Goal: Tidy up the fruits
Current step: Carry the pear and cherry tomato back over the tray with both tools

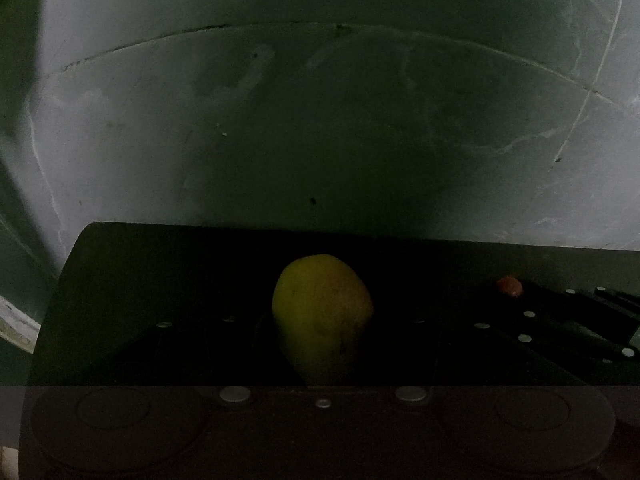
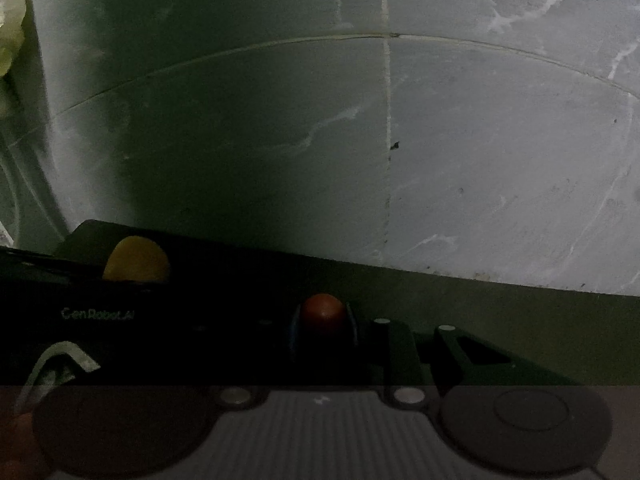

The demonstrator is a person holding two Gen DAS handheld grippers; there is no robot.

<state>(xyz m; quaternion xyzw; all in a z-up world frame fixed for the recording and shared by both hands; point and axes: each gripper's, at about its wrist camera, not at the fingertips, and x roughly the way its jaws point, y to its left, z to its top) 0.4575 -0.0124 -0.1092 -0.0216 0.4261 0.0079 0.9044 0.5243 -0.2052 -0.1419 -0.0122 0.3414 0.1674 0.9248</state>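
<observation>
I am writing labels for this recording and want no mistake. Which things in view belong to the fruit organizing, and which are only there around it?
Belong to the job:
- yellow fruit, held in the left gripper
- small red fruit, held in the right gripper

Only around:
- dark mat under both grippers
- grey tiled floor

Dark tray (image 1: 140,280) spans the foreground; yellow fruit (image 1: 322,316) centre, red fruit (image 2: 323,314) to its right. Marble floor (image 1: 320,120) beyond is open.
</observation>
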